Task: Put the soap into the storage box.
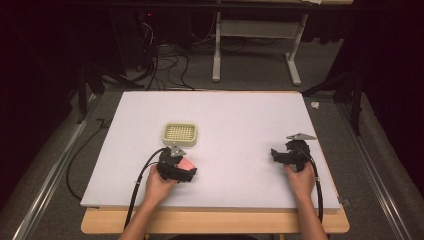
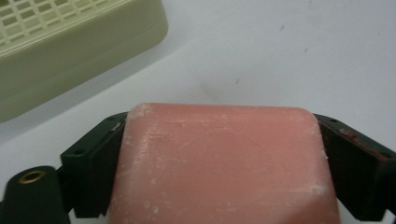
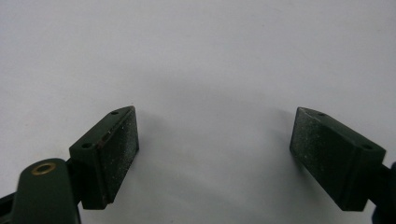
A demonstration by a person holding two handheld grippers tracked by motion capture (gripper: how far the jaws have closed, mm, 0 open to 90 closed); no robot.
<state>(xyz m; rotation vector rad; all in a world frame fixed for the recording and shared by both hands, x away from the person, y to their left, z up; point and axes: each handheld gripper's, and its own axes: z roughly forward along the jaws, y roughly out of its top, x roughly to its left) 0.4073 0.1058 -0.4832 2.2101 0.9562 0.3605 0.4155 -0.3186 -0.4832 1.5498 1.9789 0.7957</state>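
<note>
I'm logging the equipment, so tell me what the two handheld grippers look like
Both are black. The left gripper and the right gripper each carry a grey three-cornered plate on top and trail a black cable back past the forearm. The jaws are flat, blocky black pads with small screw holes along the edge; a brass-coloured fitting sits at the base. The forearms are bare, with no sleeves visible.

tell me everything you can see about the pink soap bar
The pink soap bar is a rounded-corner slab, matte and waxy-looking, with whitish scuffs and streaks on its top face. It lies flat between the left gripper's two black jaws, which press its sides. It sits just short of the cream slotted soap dish, not touching it.
</note>
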